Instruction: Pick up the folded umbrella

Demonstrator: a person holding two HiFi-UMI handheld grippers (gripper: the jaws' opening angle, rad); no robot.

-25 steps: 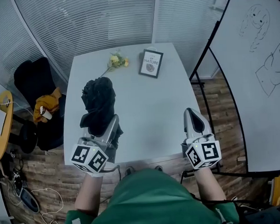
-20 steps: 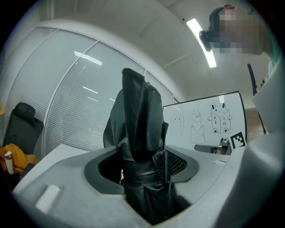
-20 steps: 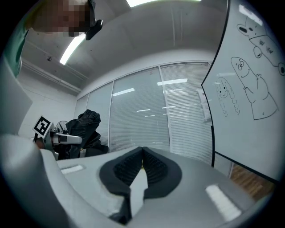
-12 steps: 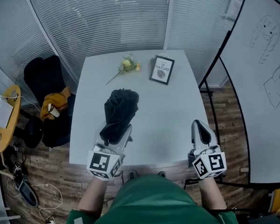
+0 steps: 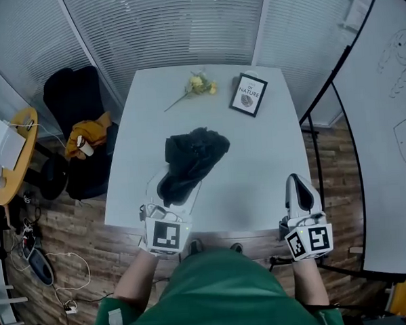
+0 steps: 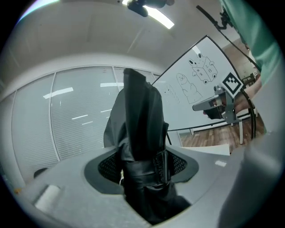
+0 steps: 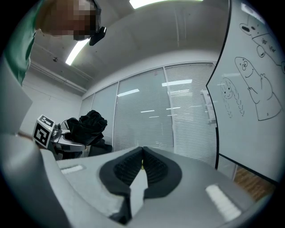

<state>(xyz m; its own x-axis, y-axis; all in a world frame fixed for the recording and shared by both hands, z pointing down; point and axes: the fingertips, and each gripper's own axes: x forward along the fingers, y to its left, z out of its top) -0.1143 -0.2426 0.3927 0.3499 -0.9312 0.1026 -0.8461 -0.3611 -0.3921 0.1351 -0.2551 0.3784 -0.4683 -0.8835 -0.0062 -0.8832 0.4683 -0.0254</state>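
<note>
Slatted white blinds close off the room behind one white rectangular table (image 5: 276,141), seen from above. Far left stands one round yellow wooden side table (image 5: 17,171), then one black chair (image 5: 70,97) with an orange cloth (image 5: 92,127) lying on it.

Next comes the left gripper (image 5: 177,188), its grey jaws pinching the single black folded umbrella (image 5: 192,155) near its lower end. The umbrella hangs over the near left part of the table and slants away from the person towards the right. Its fabric is glossy and crumpled in loose folds, bunched wider at the far end. In the left gripper view a black strap (image 6: 142,171) binds it just where the ribbed pads press on either side.

Further back on the table lie one yellow flower on a thin stem (image 5: 199,84) and, just right of it, one black-framed picture with a white card (image 5: 248,95).

At the table's near right edge the right gripper (image 5: 298,191) has its jaws pressed together with nothing between them. One whiteboard with line drawings (image 5: 390,114) fills the right side
</note>
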